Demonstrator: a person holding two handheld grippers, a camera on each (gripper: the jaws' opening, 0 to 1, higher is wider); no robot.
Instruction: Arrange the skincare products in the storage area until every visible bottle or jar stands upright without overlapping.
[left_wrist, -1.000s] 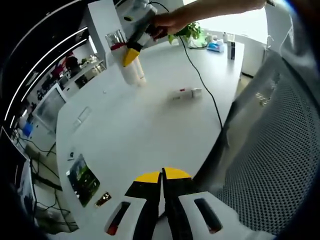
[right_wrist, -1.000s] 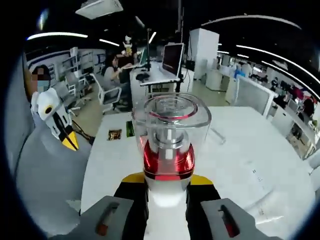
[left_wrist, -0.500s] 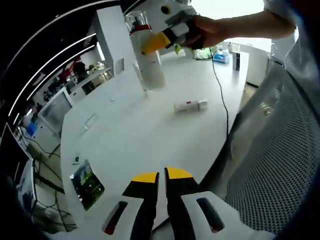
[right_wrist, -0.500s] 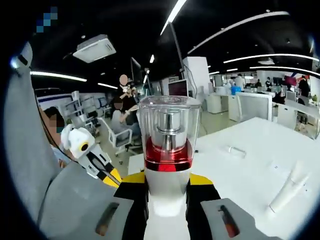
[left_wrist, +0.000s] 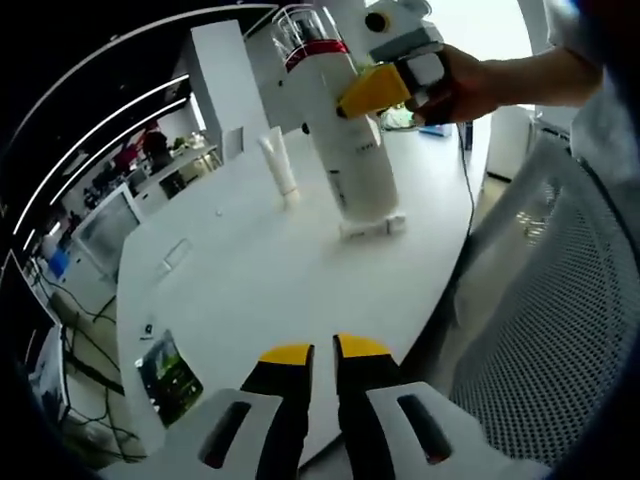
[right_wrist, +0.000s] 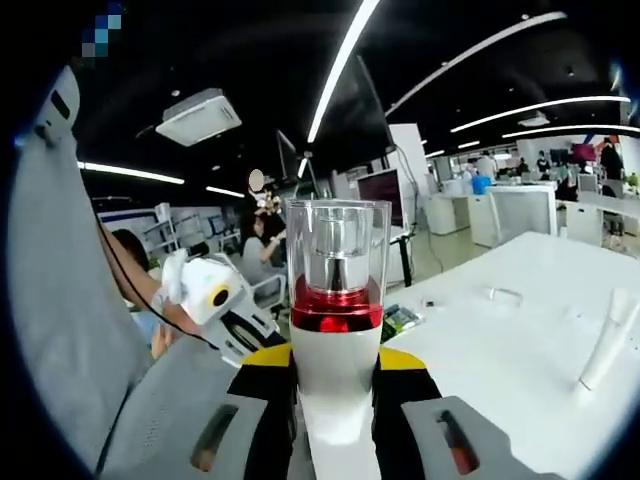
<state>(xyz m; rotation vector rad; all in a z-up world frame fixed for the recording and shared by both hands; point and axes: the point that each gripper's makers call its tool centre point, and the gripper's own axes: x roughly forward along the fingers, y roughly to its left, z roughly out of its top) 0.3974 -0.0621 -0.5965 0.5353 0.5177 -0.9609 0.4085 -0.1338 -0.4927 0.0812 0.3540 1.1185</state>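
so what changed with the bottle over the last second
The right gripper, shut on the white bottle throughout, tipped it from slanted to nearly upright and brought it nearer the left gripper's camera, above the white table. The white tube kept standing behind it. The left gripper stayed shut and empty.

No readable text is showing anywhere right now. The tall white bottle (left_wrist: 352, 150) is carrying a few small dark lines of print low on its side, but they are blurring too small to make out. The dark card (left_wrist: 165, 368) lying at the table (left_wrist: 260, 290) edge is showing a picture and no legible words.
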